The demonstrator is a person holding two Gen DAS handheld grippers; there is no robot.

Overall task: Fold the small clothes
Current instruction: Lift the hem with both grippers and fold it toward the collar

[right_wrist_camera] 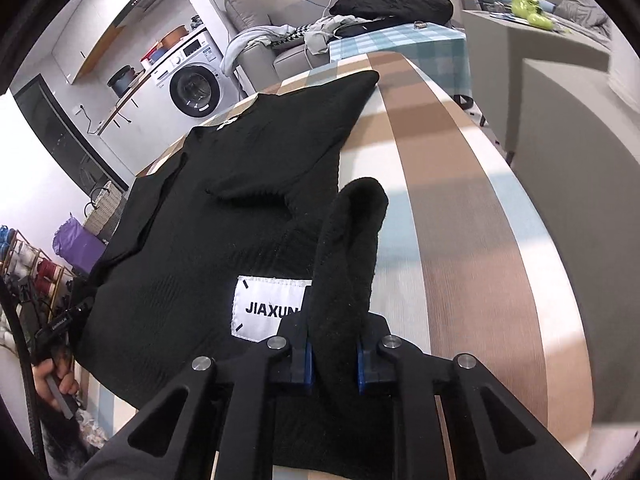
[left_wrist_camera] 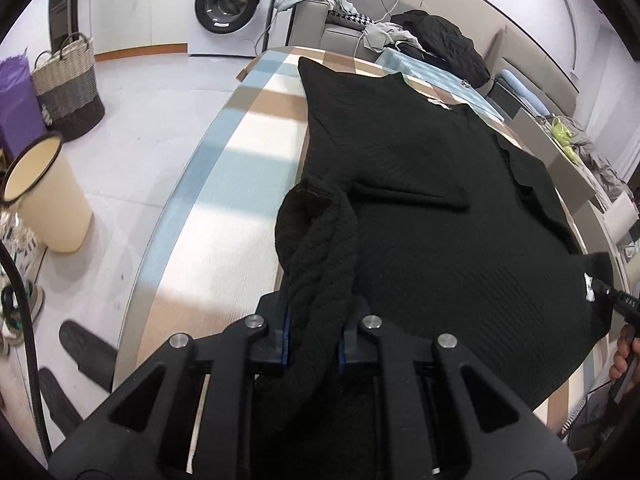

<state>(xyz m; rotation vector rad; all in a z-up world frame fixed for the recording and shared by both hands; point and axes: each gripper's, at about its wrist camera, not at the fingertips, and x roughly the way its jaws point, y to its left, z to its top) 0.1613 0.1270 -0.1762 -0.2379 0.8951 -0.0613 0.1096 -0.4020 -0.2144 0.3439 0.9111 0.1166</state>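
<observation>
Striped in tan, cream and pale blue, the smooth tabletop [left_wrist_camera: 224, 184] carries a black ribbed-knit sweater [left_wrist_camera: 432, 184] spread flat. Left claw [left_wrist_camera: 313, 344] pinches a bunched ropey fold at its near left corner; right claw [right_wrist_camera: 335, 364] clamps the right corner beside a white label [right_wrist_camera: 268, 304]. Woven basket [left_wrist_camera: 68, 84], probably wicker, stands left.

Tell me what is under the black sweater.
The black sweater lies spread on a table covered with a checked cloth in tan, blue and white. Both grippers pinch its near hem. Whatever lies on the cloth beneath the sweater's middle is covered.
</observation>
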